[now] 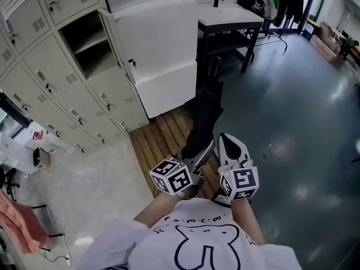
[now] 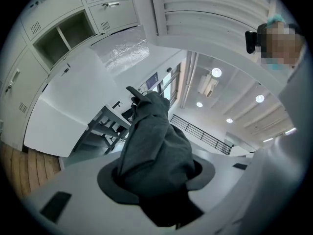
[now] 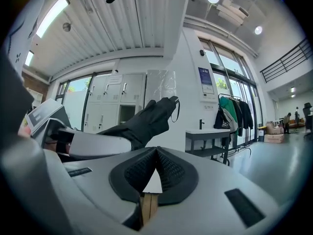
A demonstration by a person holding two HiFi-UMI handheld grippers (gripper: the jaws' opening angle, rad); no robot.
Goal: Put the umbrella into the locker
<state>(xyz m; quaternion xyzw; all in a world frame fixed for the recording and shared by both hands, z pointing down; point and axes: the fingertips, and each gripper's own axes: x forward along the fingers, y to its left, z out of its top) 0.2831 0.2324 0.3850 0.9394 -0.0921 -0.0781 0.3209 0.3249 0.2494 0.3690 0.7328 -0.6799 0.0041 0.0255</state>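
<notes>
A black folded umbrella (image 1: 205,114) runs from my left gripper (image 1: 202,155) away toward the white cabinet, held about level above the floor. The left gripper's jaws are shut on its cloth near the lower end; in the left gripper view the umbrella (image 2: 154,141) fills the gap between the pads of the left gripper (image 2: 157,182). The grey locker wall has one open compartment (image 1: 84,41), up and to the left, also visible as the open locker (image 2: 63,35). My right gripper (image 1: 232,145) hovers just right of the umbrella, shut and holding nothing, its fingertips touching at the right gripper (image 3: 156,155). The umbrella (image 3: 146,121) shows left of it.
A large white cabinet (image 1: 160,55) stands beside the lockers on a wooden pallet (image 1: 163,134). A white-topped black table (image 1: 228,18) and a clothes rack (image 1: 275,1) sit further back. Dark glossy floor (image 1: 292,111) spreads to the right; a pink cloth (image 1: 19,221) lies at lower left.
</notes>
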